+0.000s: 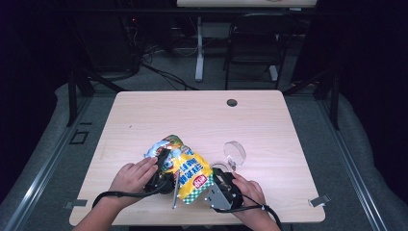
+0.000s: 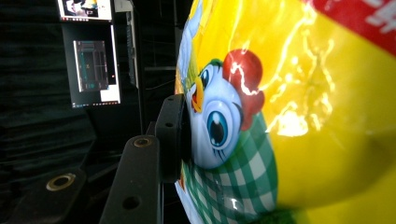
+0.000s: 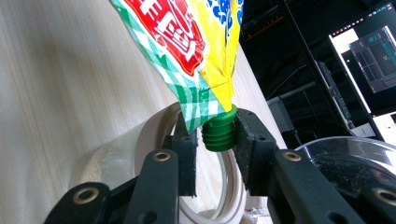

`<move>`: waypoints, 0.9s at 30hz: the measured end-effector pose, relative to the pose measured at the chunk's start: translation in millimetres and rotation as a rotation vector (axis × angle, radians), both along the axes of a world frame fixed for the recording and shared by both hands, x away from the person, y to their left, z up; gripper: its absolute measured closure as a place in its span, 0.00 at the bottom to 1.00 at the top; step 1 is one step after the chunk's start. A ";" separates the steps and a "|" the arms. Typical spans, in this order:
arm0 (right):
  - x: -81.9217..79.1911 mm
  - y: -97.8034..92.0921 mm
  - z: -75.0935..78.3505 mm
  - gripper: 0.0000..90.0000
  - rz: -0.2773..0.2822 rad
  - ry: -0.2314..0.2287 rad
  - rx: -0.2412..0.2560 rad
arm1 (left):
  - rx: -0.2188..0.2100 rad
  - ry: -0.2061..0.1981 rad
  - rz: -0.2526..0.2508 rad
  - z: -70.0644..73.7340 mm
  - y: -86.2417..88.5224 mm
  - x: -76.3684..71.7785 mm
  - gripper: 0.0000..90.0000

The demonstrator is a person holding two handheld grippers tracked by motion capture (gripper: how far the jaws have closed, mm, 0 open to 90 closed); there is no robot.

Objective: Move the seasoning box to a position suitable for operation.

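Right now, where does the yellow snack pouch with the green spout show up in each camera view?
High view: the yellow pouch lies low in the middle of the table, between both hands.
Left gripper view: the pouch fills the right half, its cartoon chicken face against a jaw.
Right gripper view: the pouch hangs from the top centre, its green spout between the jaws.
Shared landmark: the pouch's green-and-white check band.

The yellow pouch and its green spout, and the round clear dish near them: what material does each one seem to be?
The yellow pouch looks like thin glossy plastic film: it creases and throws bright highlights. Its green spout looks like rigid matte plastic, with moulded thread ridges. The round clear dish is transparent and stiff, plastic or glass; I cannot tell which. The right gripper has its jaws on either side of the spout.
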State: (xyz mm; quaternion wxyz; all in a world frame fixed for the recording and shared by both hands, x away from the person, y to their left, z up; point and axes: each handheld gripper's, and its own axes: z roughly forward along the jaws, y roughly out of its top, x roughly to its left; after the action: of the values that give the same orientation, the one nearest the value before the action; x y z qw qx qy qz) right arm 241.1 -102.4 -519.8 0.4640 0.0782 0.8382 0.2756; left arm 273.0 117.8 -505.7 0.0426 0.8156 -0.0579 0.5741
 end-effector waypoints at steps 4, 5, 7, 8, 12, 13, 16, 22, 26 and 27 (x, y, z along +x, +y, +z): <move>-0.1 -0.1 -0.7 0.79 0.001 0.001 0.010 | 0.008 -0.004 0.000 1.2 -1.4 -0.1 0.70; -0.1 -0.1 -0.7 0.79 0.001 0.001 0.010 | 0.008 -0.004 0.000 1.2 -1.4 -0.1 0.70; 0.1 -0.4 -0.6 0.79 0.000 0.004 0.010 | 0.009 -0.013 -0.002 1.1 -1.9 0.0 0.70; 0.5 -0.9 -0.5 0.79 -0.002 0.005 0.013 | 0.015 -0.019 -0.004 2.1 -2.7 0.2 0.70; 0.8 -1.6 -0.6 0.79 -0.001 0.005 0.030 | 0.026 -0.023 -0.003 4.1 -4.1 0.0 0.70; 0.8 -1.8 -0.6 0.79 -0.002 0.005 0.035 | 0.026 -0.023 -0.003 4.1 -4.1 0.0 0.70; 0.8 -2.1 -1.1 0.79 0.001 0.006 0.044 | 0.024 -0.021 0.003 3.6 -4.4 -0.5 0.70; -0.2 -2.4 -1.1 0.79 -0.001 0.001 0.048 | 0.041 -0.024 -0.002 6.7 -5.4 -0.7 0.70; -0.3 -2.5 -0.7 0.79 0.000 0.003 0.050 | 0.048 -0.026 -0.003 8.0 -5.6 -0.7 0.70; -0.3 -2.5 -0.7 0.79 0.000 0.003 0.050 | 0.049 -0.024 -0.003 8.3 -5.7 -0.7 0.70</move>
State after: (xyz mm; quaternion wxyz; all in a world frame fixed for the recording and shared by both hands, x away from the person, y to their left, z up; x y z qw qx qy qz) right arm 240.8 -104.9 -520.5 0.4609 0.0903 0.8316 0.2963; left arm 272.3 112.1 -497.4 0.0228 0.8094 -0.0737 0.5822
